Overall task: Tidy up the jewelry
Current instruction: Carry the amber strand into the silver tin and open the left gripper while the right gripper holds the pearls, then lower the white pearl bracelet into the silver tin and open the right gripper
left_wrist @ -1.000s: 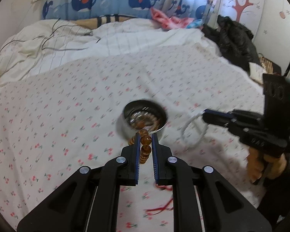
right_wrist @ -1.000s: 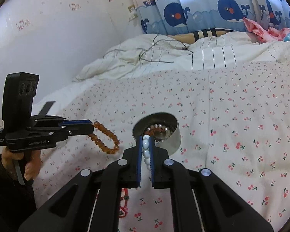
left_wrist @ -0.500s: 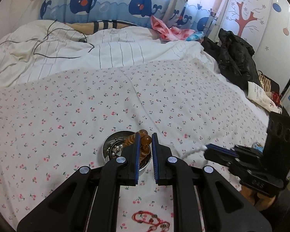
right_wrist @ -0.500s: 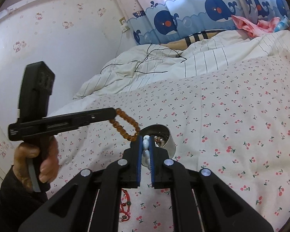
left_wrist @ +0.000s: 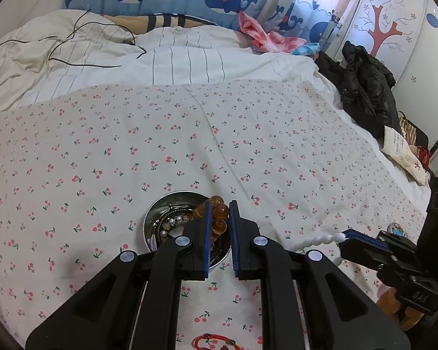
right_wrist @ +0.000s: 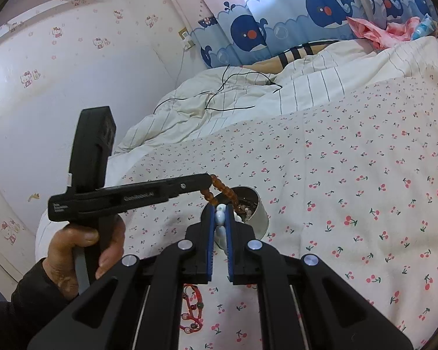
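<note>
Nearest the cameras, a red string bracelet (right_wrist: 193, 306) is lying loose on the cherry-print bedsheet (left_wrist: 277, 151), waiting its turn; just above it, the left gripper (left_wrist: 219, 218) is clamping its jaws on an amber bead bracelet (left_wrist: 219, 217), the loop dangling right over the metal tin (left_wrist: 160, 204); the right gripper (right_wrist: 220, 224) is likewise pinching a white bead bracelet (right_wrist: 220, 218), holding it just beside the tin and clear of the sheet. A person's hand (right_wrist: 81, 250) is gripping the left tool's handle. Inside the tin, pearl-like beads and a dark chain are already sitting, so the sorting is looking partly done: at least 2 pieces stowed, 2 in the air about to go in, and 1 left on the bed. Farther back, a striped quilt (left_wrist: 175, 61) is bunching under a black cable (left_wrist: 73, 38); whale-print curtains (right_wrist: 321, 8) are closing the scene.
</note>
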The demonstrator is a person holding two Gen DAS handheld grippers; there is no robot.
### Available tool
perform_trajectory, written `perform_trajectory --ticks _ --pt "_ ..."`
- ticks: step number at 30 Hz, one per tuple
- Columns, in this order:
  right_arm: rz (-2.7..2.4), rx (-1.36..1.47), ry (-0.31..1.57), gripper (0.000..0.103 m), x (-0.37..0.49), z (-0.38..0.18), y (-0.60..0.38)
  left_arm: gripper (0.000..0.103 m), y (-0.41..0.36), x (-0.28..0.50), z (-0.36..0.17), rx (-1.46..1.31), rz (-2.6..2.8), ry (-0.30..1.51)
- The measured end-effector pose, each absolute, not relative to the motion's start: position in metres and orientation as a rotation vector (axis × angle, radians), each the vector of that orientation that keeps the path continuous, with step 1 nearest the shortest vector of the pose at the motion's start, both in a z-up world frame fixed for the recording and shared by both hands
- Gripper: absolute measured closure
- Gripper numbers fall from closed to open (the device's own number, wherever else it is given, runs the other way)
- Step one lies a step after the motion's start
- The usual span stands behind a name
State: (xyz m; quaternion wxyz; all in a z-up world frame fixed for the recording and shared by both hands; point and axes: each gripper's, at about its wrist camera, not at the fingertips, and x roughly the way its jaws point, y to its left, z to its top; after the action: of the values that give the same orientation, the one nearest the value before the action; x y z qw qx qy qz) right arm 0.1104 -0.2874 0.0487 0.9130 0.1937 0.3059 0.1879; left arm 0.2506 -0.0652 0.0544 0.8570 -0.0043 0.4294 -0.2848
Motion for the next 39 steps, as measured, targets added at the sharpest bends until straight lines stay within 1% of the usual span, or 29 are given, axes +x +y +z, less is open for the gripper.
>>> perform_trajectory --ticks 10,14,17,20,22,29,33,39 --pt "0.389 0.401 0.637 0.095 0.109 0.047 -0.286 0.092 -0.071 0.254 0.037 0.065 -0.523 0.933" --pt "0.389 0.400 0.640 0.095 0.109 0.047 -0.287 0.092 -0.068 0.260 0.022 0.159 -0.389 0.970" --pt "0.390 0.398 0.643 0.095 0.109 0.046 -0.287 0.091 -0.073 0.256 0.023 0.236 -0.362 0.958" --pt "0.389 0.396 0.646 0.095 0.109 0.045 -0.287 0.076 -0.077 0.252 0.027 0.296 -0.342 0.934" --pt "0.388 0.395 0.648 0.095 0.109 0.044 -0.287 0.065 -0.080 0.249 0.028 0.344 -0.309 0.909" --pt "0.404 0.395 0.642 0.095 0.109 0.045 -0.283 0.060 -0.079 0.236 0.044 0.397 -0.258 0.813" --pt "0.438 0.410 0.634 0.095 0.116 0.050 -0.278 0.054 -0.075 0.226 0.054 0.418 -0.212 0.739" --pt "0.464 0.409 0.635 0.095 0.136 0.056 -0.264 0.050 -0.064 0.221 0.067 0.397 -0.198 0.690"
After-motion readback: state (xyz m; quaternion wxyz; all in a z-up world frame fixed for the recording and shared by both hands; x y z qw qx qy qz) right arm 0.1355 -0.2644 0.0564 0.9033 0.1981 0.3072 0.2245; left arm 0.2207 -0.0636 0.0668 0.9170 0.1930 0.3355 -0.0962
